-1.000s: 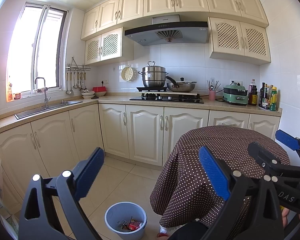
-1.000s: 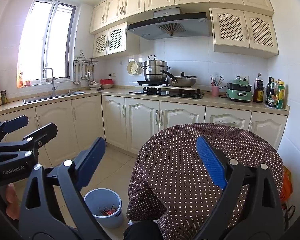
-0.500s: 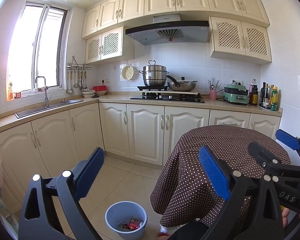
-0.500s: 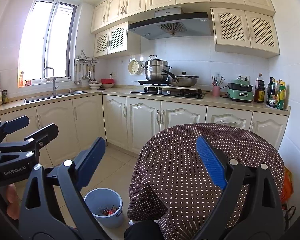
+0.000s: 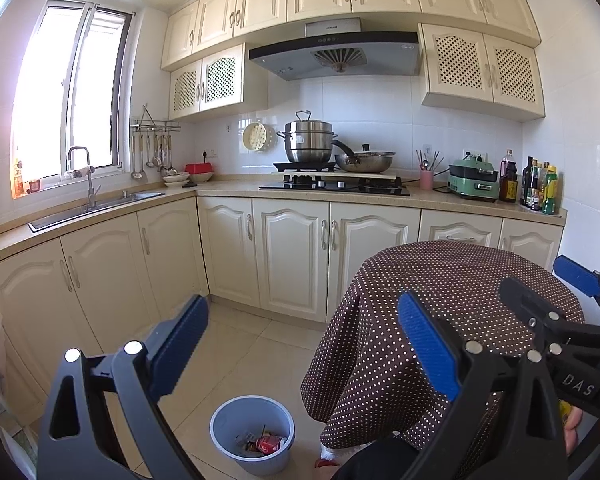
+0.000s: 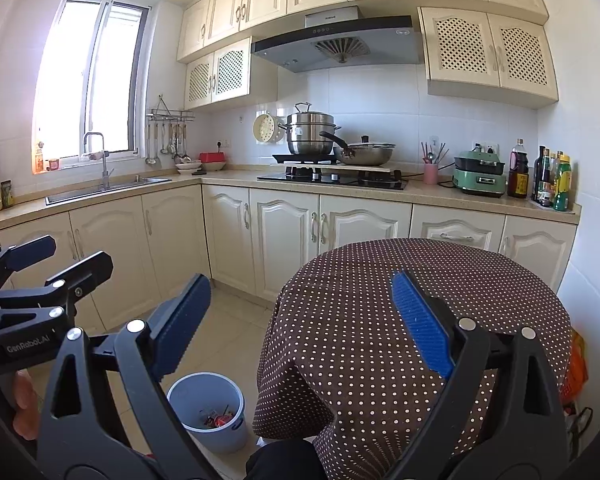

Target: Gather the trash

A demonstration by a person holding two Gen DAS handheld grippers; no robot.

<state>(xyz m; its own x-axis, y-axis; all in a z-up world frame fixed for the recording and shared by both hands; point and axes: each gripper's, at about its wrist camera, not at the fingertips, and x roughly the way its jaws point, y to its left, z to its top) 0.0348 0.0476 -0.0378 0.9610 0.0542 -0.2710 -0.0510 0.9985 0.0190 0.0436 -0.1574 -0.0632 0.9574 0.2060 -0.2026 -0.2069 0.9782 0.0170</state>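
A light blue trash bin (image 5: 253,434) stands on the tiled floor left of a round table; wrappers, one of them red, lie inside it (image 5: 265,443). The same bin (image 6: 208,410) shows low in the right wrist view. My left gripper (image 5: 300,344) is held high above the floor, open, with nothing between its blue pads. My right gripper (image 6: 300,316) is also open and empty, over the near edge of the table. Each gripper appears at the side of the other's view: the right one (image 5: 560,304) and the left one (image 6: 56,260).
The round table wears a brown polka-dot cloth (image 6: 420,320); no object lies on the part I see. Cream cabinets (image 5: 292,256) line the far wall and the left, with a sink (image 5: 96,208), a stove with pots (image 5: 332,184) and bottles (image 5: 540,188) on the counter. An orange bag (image 6: 576,364) hangs right of the table.
Both views have shifted only slightly; the grippers stay open and empty, and the bin and table are unmoved.
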